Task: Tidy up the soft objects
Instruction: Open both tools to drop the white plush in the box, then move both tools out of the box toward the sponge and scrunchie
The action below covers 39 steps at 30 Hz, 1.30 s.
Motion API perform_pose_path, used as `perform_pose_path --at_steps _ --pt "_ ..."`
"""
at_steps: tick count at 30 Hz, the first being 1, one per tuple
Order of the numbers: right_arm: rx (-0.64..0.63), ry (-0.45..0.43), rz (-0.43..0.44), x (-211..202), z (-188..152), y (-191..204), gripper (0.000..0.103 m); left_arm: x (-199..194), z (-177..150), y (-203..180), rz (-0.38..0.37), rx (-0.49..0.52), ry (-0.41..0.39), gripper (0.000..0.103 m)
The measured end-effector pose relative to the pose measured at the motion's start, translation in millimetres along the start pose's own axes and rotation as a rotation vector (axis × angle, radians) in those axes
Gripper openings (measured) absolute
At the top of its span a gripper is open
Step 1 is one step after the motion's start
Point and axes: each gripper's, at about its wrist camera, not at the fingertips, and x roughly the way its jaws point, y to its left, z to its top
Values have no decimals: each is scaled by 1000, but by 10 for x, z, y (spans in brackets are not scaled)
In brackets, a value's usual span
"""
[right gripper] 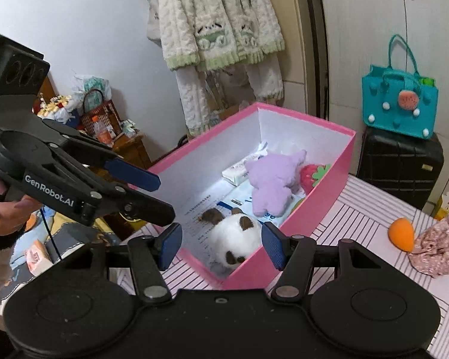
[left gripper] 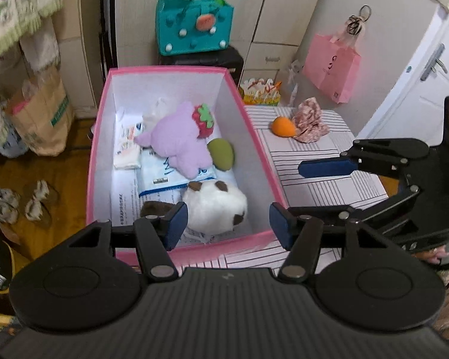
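A pink box [left gripper: 263, 152] [right gripper: 323, 197] with white inside walls stands on a striped table. It holds a white and brown plush [left gripper: 215, 206] [right gripper: 233, 236], a purple plush [left gripper: 176, 143] [right gripper: 272, 182], a strawberry plush [left gripper: 203, 119] [right gripper: 312, 175], a green sponge [left gripper: 221, 154] and tissue packs [left gripper: 161, 176]. An orange sponge [left gripper: 283, 126] [right gripper: 401, 233] and a pink floral cloth [left gripper: 309, 121] [right gripper: 438, 245] lie on the table right of the box. My left gripper [left gripper: 227, 224] is open and empty above the box's near end. My right gripper [right gripper: 221, 245] is open and empty at the box's near corner.
The striped table [left gripper: 329, 185] [right gripper: 359, 227] extends right of the box. A teal bag [left gripper: 194, 25] [right gripper: 399, 101] sits on a black suitcase [right gripper: 401, 167] behind. A pink paper bag [left gripper: 332, 65] hangs on a cabinet. Slippers [left gripper: 18, 203] lie on the floor at left.
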Motion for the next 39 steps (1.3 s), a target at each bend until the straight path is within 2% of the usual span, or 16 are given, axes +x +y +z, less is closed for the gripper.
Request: perform_pose_path --at_steps 9,15,20,27,31,33,39 --pt "-76 -31 -25 -419 -115 221 65 -345 -152 -285 63 46 -14 66" --pt "-80 -47 0 -714 -271 337 66 -505 -295 -311 30 18 -42 68" --pt "-117 -56 -34 -937 -419 472 71 -546 -406 -428 24 34 -49 69" --pt "-111 -29 -67 -1081 -677 456 73 -440 -584 -748 -19 97 -28 72" --pt "-106 -47 -88 -1155 -869 353 78 -196 -613 -1017 -86 153 40 72" --pt "-80 -57 -115 -1186 -968 259 78 -91 -623 -1138 -92 187 57 72" --pt "-26 -39 -169 -1248 -1239 -31 79 76 -571 -1286 -106 215 42 72"
